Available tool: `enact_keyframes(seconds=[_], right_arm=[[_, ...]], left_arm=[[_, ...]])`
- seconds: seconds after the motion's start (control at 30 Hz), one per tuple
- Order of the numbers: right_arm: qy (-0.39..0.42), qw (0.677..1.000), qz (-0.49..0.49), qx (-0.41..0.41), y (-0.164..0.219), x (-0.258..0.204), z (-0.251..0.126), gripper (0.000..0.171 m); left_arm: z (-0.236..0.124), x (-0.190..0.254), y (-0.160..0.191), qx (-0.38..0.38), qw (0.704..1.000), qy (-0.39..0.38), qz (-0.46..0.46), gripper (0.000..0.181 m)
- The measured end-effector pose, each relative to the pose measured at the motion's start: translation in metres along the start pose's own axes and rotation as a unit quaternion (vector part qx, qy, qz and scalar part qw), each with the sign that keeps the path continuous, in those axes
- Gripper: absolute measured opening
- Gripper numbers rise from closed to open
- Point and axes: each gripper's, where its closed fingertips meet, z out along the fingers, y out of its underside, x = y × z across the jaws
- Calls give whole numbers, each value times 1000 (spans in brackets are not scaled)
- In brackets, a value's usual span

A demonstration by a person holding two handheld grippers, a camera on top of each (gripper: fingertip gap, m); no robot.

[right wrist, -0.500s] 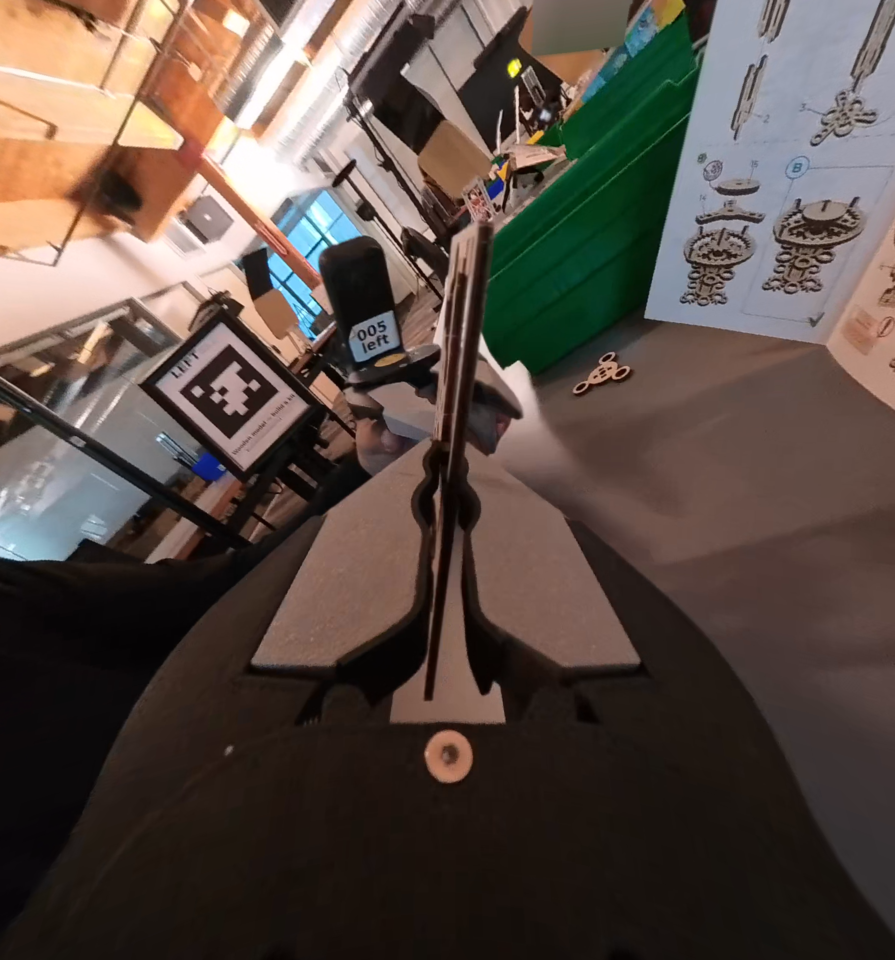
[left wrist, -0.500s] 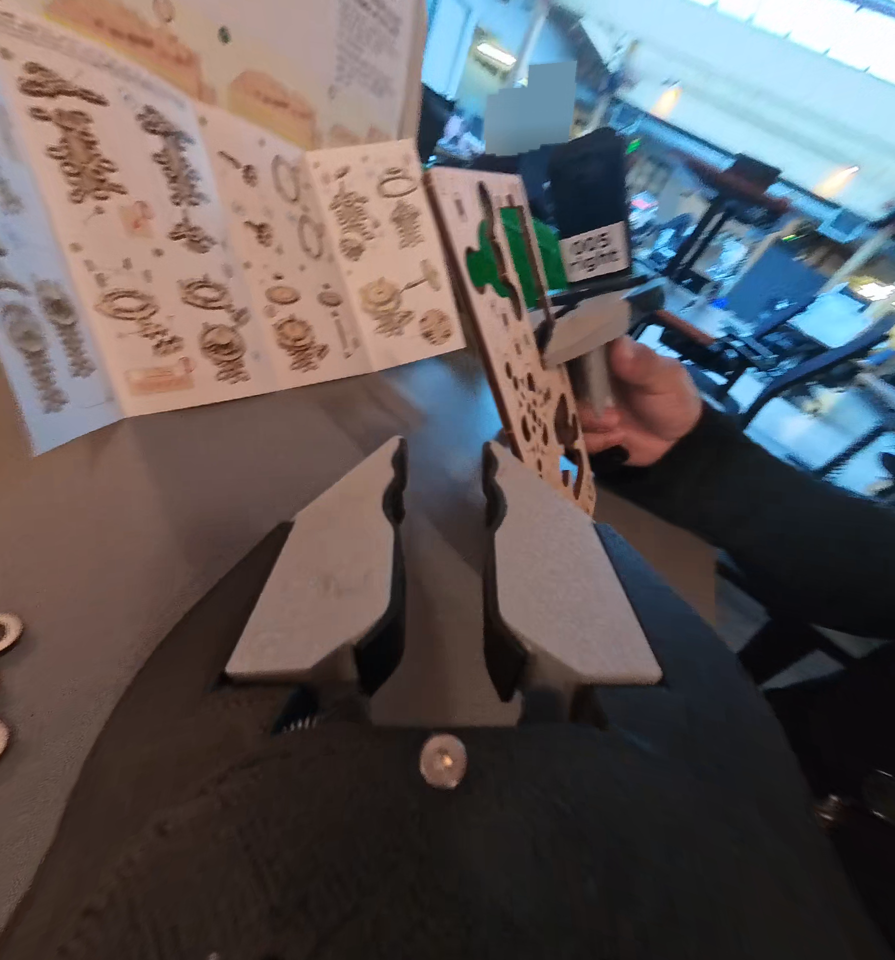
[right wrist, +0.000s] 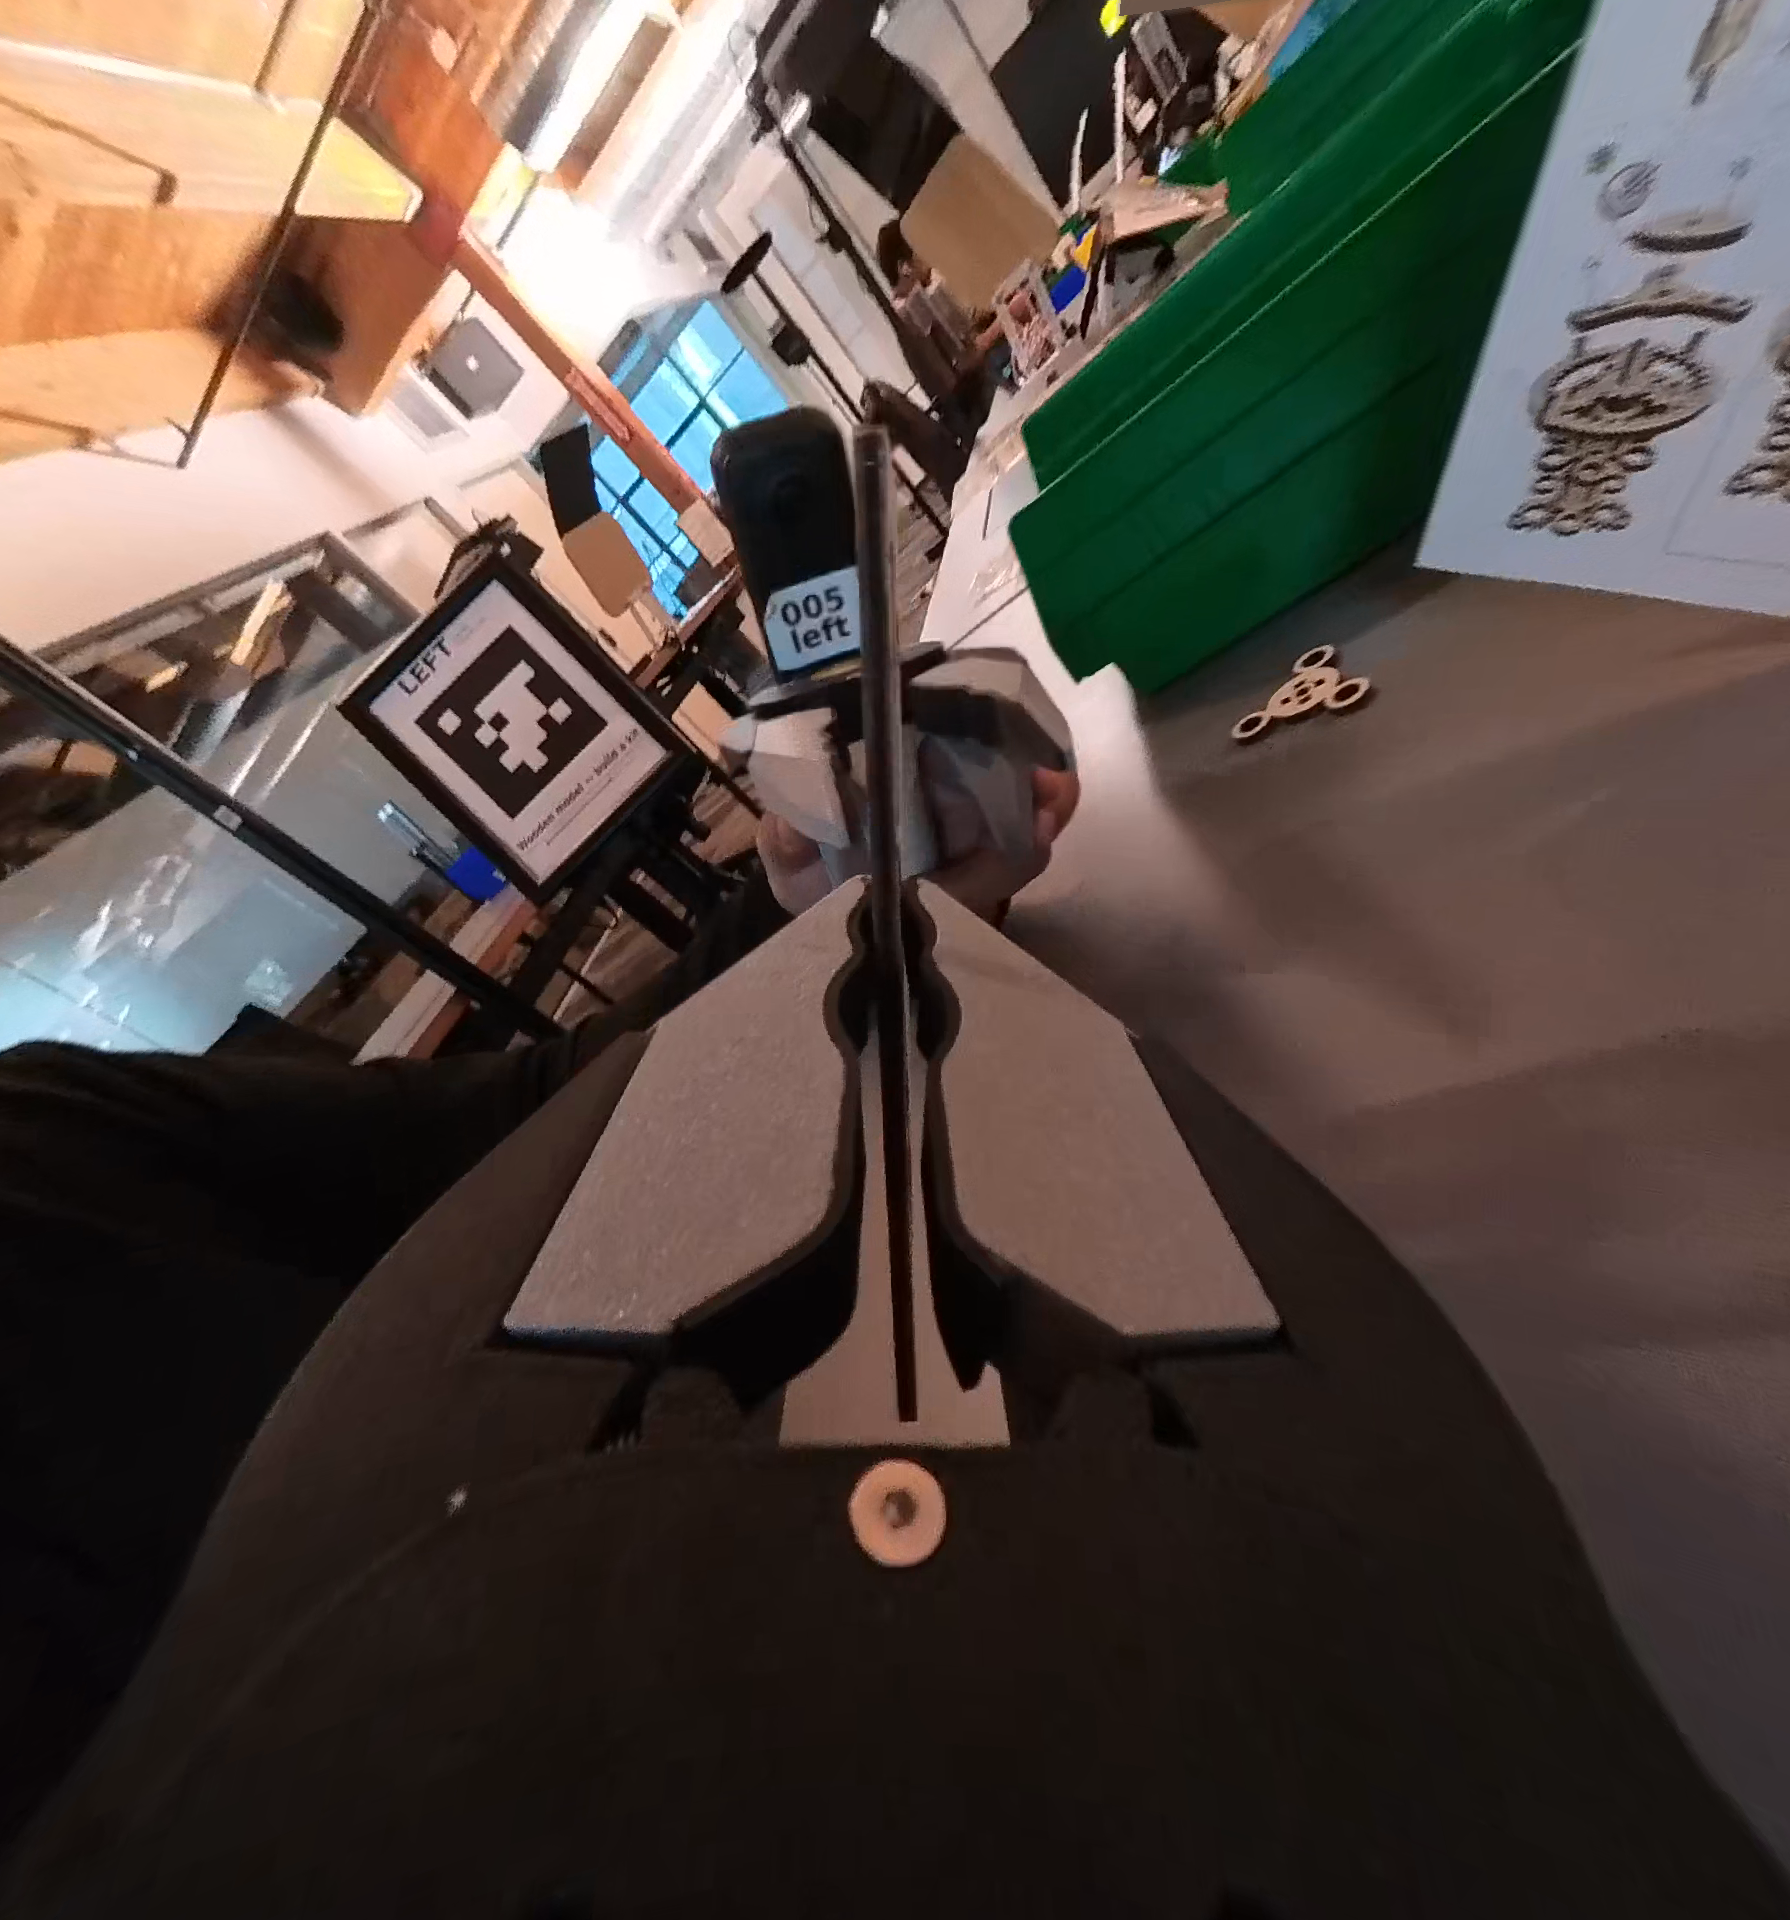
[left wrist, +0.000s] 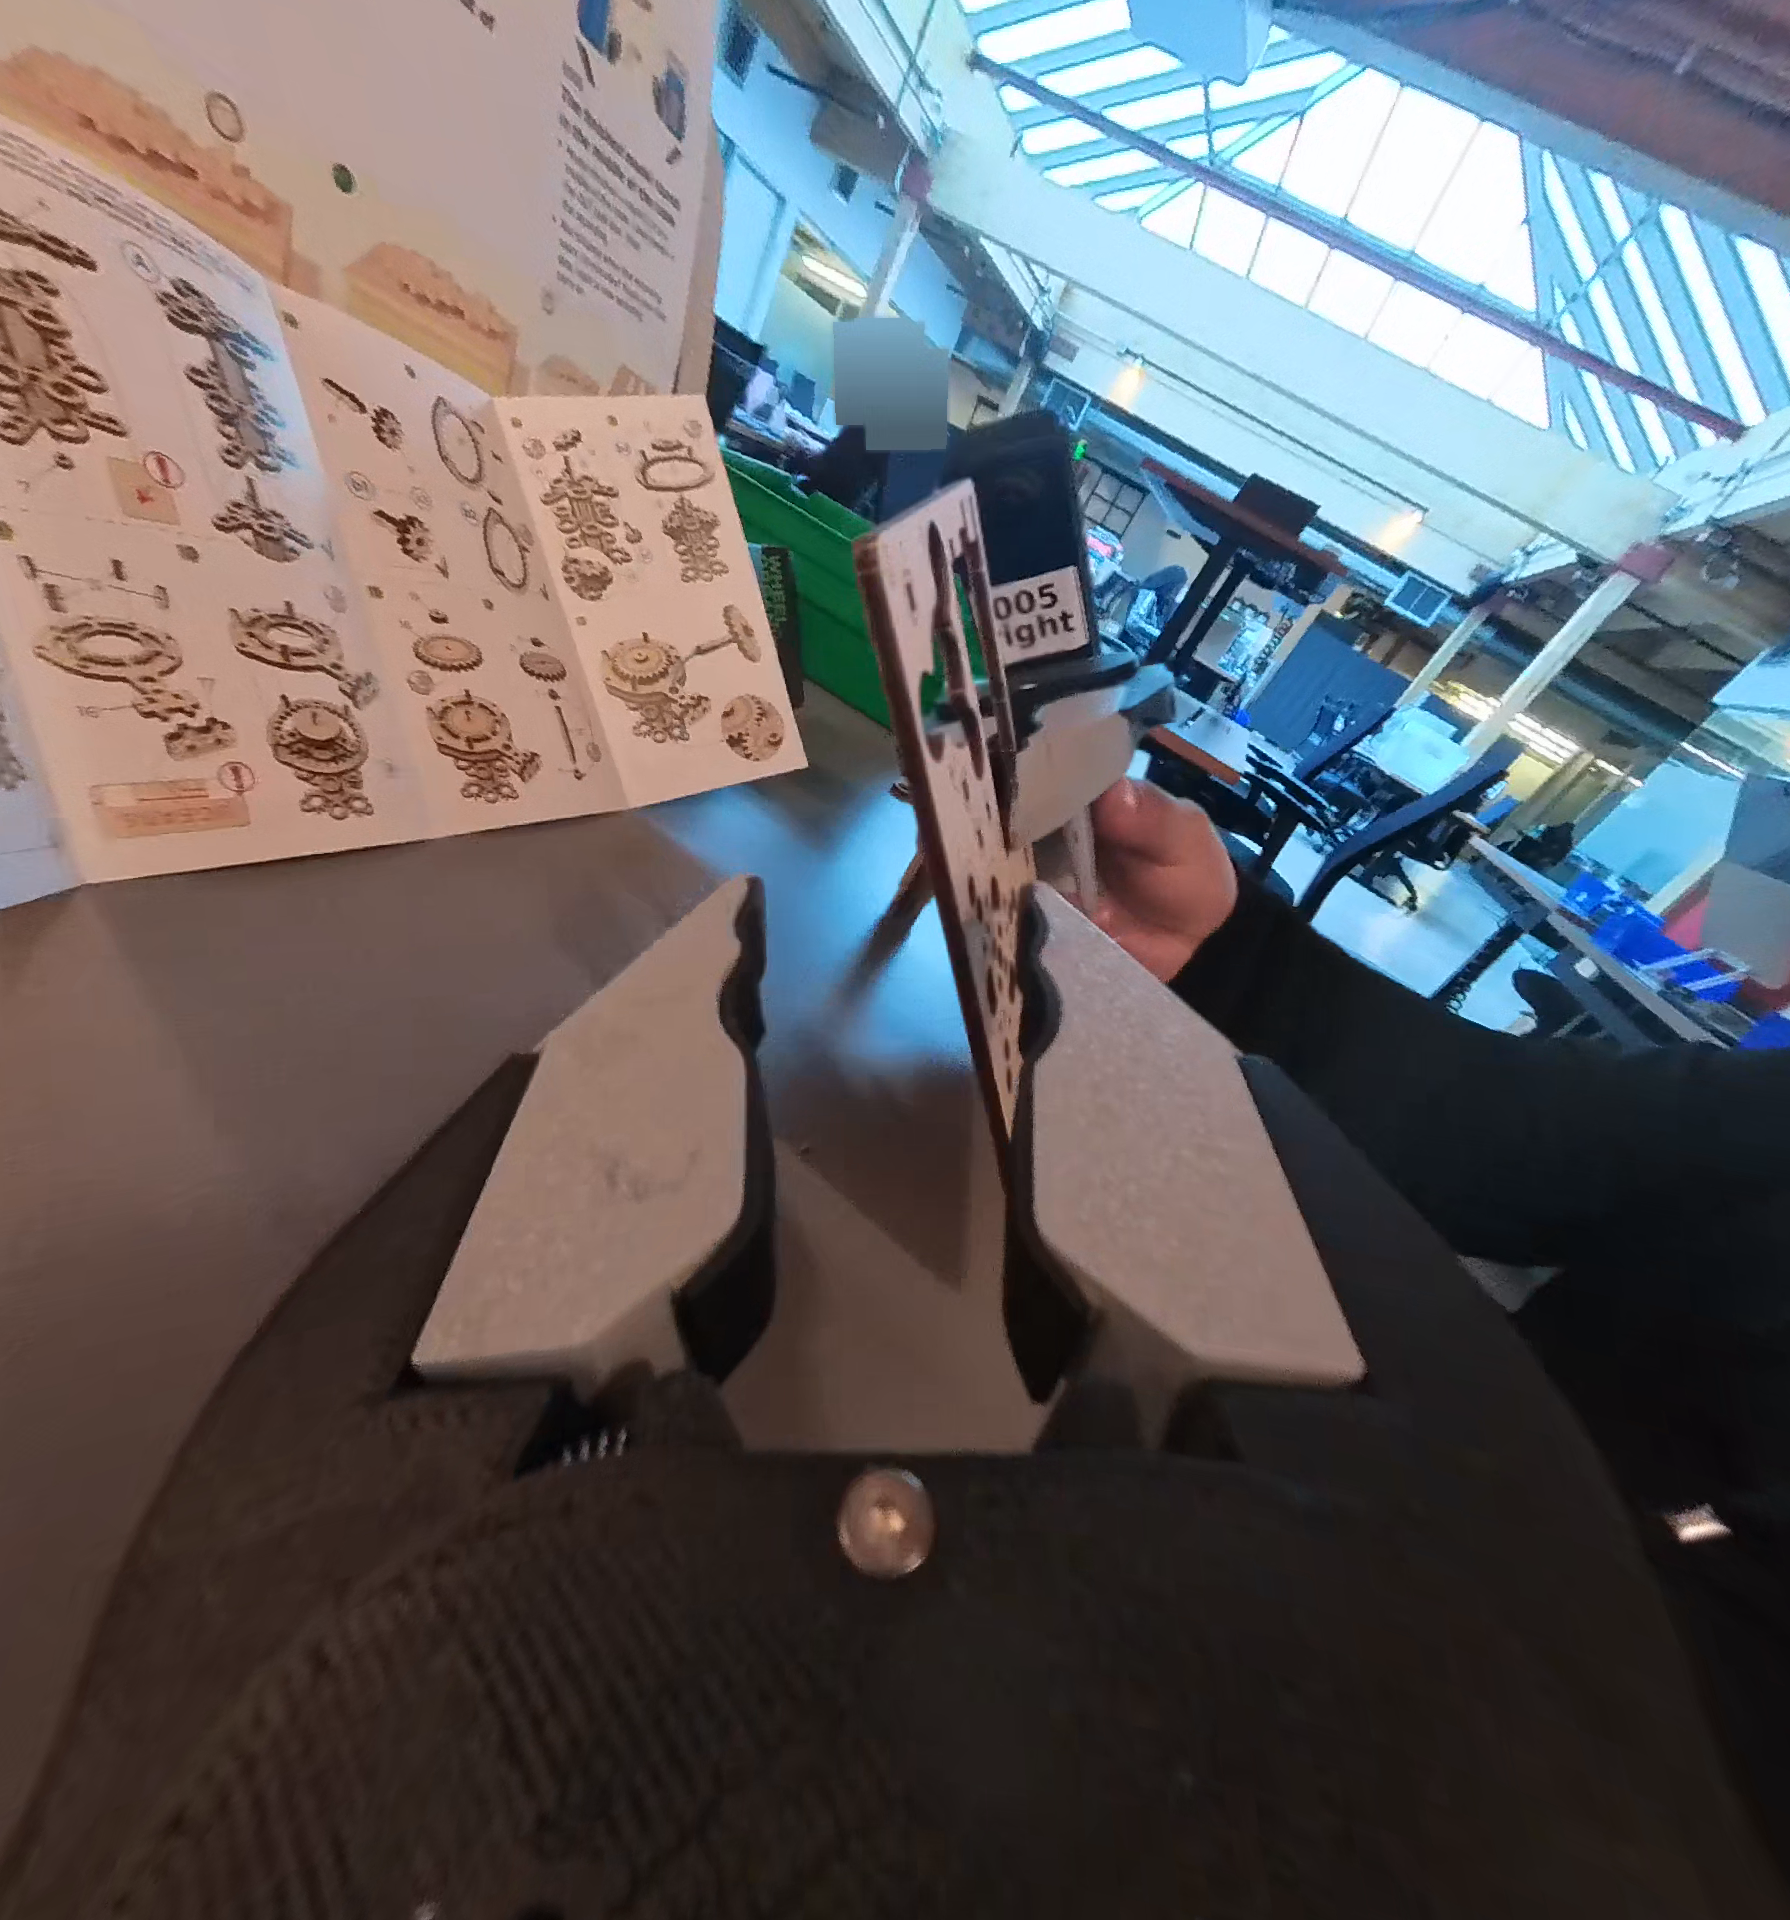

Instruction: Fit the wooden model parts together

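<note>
The right gripper has its jaws closed on a thin wooden parts sheet, seen edge-on in the right wrist view as a dark line running from the jaw throat up toward 12 o'clock. In the left wrist view the same wooden parts sheet stands nearly upright above the grey table, its pale face full of round and curved cut-outs, tilted slightly toward 11 o'clock. The left gripper has its jaws spread apart, and the sheet's lower edge sits between them, lying against the inner face of the finger at 3 o'clock; the other finger stands clear of it. Beyond the sheet, at about 1 o'clock, a hand holds the right gripper's handle. A folded instruction leaflet with drawings of gears stands on the table at 10 o'clock. In the right wrist view a small wooden piece with round lobes lies on the table at 2 o'clock, near a green bin.
</note>
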Motion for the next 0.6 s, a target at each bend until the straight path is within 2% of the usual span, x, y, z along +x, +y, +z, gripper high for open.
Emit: enact_keyframes(seconds=[0.03, 0.07, 0.13, 0.3, 0.53, 0.6], right_arm=[[-5, 1000, -5, -7, 2, -2, 3, 0], [0, 1000, -10, -9, 4, -2, 5, 1], [14, 1000, -19, -8, 4, 3, 5, 3], [-7, 999, -4, 48, -13, -2, -4, 13], [10, 999, -11, 29, -7, 2, -1, 20], [30, 999, -13, 17, -3, 7, 0, 9]], left_arm=[[2, 3, 2, -6, 1000, 7, 1, 36], [2, 8, 3, -10, 1000, 22, 10, 17], [2, 17, 4, -11, 999, 32, 40, 3], [2, 25, 8, -17, 997, 37, 71, 0], [-4, 16, 0, 8, 999, 28, 35, 1], [-3, 15, 0, 6, 999, 29, 31, 1]])
